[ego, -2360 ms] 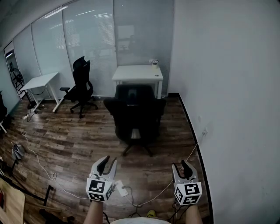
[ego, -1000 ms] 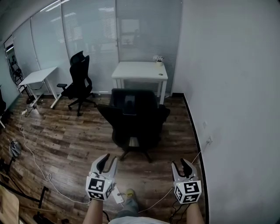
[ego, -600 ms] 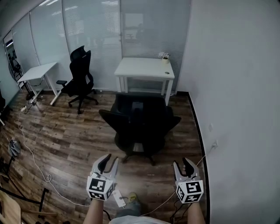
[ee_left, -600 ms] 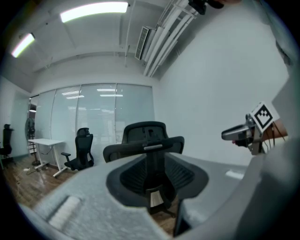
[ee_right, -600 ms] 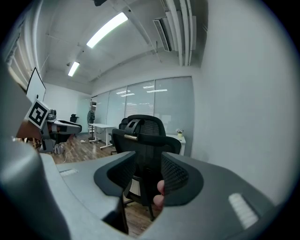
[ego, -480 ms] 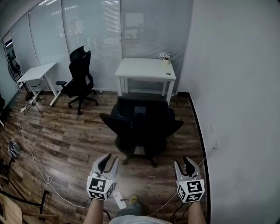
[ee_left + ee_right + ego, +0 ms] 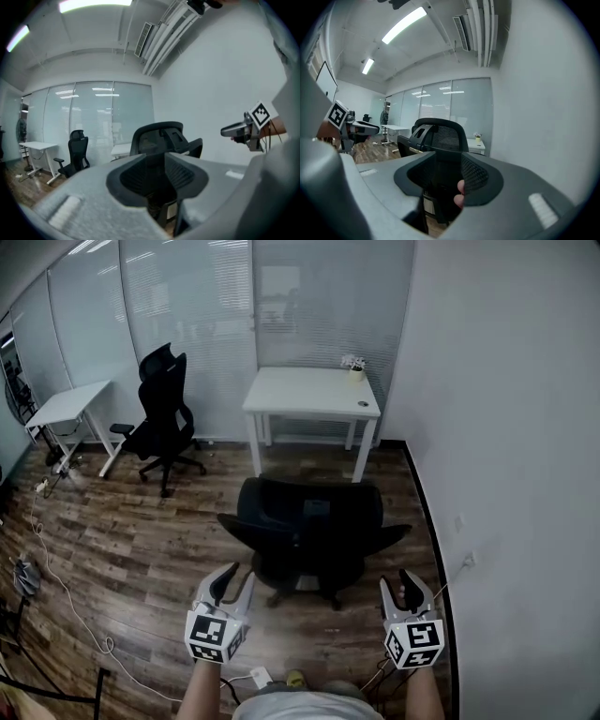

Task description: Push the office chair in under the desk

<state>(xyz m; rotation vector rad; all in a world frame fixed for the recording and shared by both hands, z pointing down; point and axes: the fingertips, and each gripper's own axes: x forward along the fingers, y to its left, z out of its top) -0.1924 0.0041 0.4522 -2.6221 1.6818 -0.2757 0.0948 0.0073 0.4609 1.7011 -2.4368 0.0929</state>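
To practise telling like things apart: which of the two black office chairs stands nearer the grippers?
The chair directly ahead, before the desk with the small plant. The other chair stands far off by the glass wall.

We hold the left gripper (image 7: 234, 577) and the right gripper (image 7: 398, 585) low in front of us, their fingers (image 7: 221, 583) apart and clear of the black office chair (image 7: 309, 535). The chair stands on the wooden floor (image 7: 141, 540) with its back to us, just in front of the white table (image 7: 309, 395). A small potted plant (image 7: 354, 367) sits on the table's far right corner.
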